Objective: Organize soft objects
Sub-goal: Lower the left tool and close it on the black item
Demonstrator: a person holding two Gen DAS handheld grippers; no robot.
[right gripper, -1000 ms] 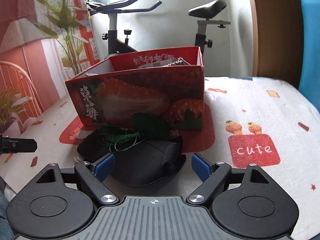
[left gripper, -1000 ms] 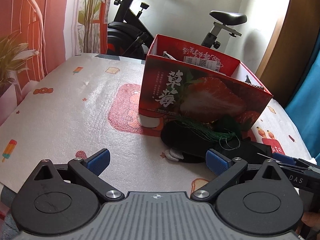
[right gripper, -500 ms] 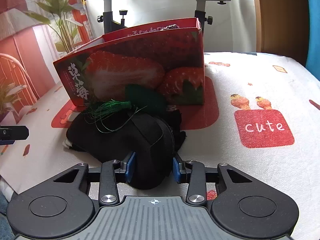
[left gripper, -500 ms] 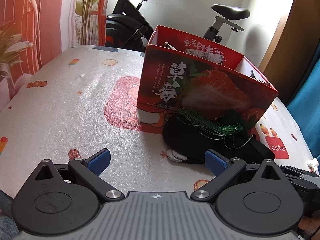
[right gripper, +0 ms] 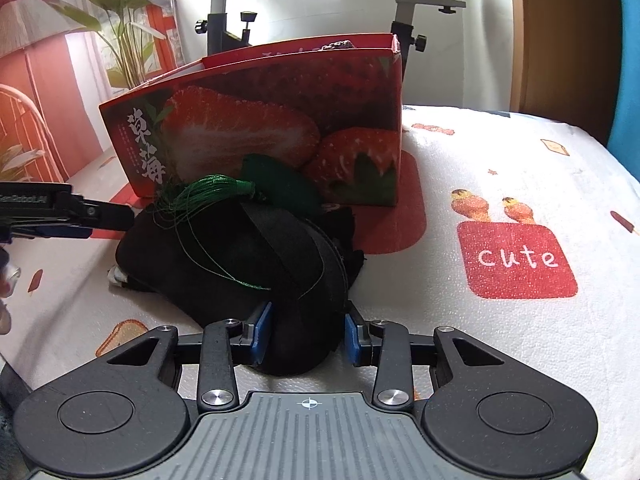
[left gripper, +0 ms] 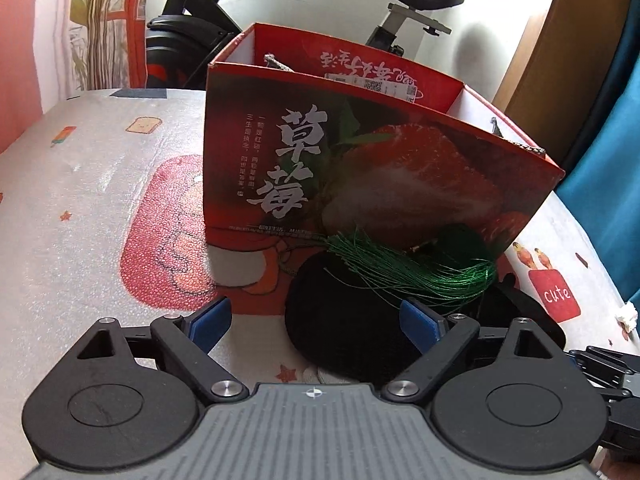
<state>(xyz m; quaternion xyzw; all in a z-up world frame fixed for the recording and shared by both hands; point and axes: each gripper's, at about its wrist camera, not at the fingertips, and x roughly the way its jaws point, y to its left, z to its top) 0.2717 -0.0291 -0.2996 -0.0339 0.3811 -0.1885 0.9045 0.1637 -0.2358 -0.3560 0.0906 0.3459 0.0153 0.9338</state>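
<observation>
Black cloth (right gripper: 256, 264), seemingly a cap, is pinched by the right hand-held gripper (right gripper: 306, 334); the closing left hand-held gripper (left gripper: 316, 322) straddles it.

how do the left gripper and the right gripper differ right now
The right gripper has its fingers pressed on the near end of the black soft item; the left gripper holds nothing.
The left gripper's fingers stand wide and are closing, with the item's other end between them untouched; the right gripper's are narrow.
Both have blue pads and point at the same item in front of the strawberry box.
</observation>
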